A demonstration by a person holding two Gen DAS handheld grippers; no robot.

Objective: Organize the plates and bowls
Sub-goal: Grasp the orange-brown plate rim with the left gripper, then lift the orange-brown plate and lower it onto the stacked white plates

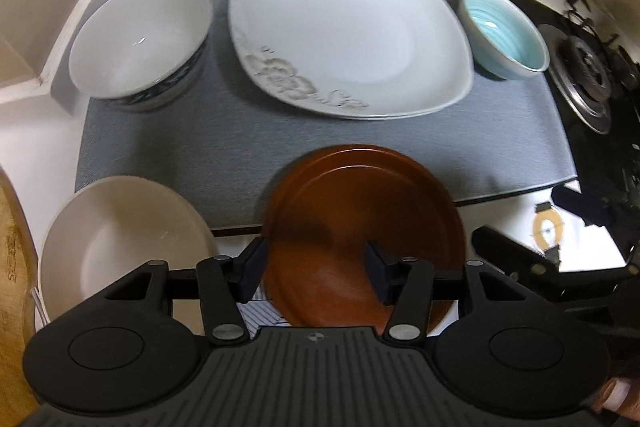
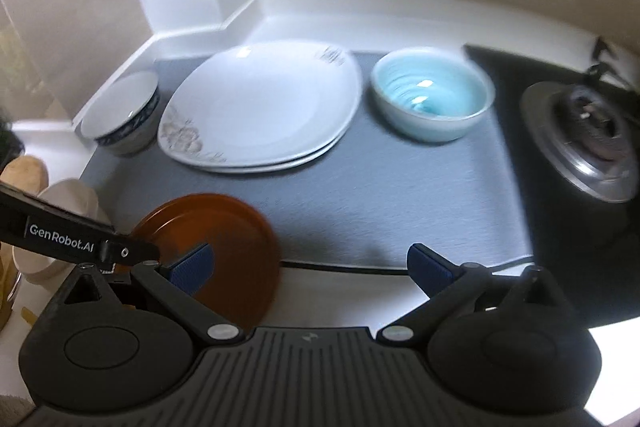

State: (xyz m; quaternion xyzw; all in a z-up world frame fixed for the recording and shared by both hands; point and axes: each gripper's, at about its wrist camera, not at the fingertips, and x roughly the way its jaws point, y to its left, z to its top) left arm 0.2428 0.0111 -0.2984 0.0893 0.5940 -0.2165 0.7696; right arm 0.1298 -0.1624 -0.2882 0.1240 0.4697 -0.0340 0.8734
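Left gripper: jaws half-open, straddling the near rim of the round brown plate at the grey mat's front edge, pads not visibly pressing. Right gripper: jaws wide, empty. Seat the rim deep before you clamp.

- Brown plate: round, glossy, rimmed; it sits tilted at the near edge of the grey mat, partly over the white surface.
- White square plates: two stacked, with grey floral print at the corners, lying flat at the back middle of the mat.
- Blue-patterned bowl: white inside, upright, left of the stack and apart from it.
- Pale blue bowl: ribbed turquoise inside, upright, just right of the stack.
- Cream bowl: plain, upright, off the mat, left of the brown plate.
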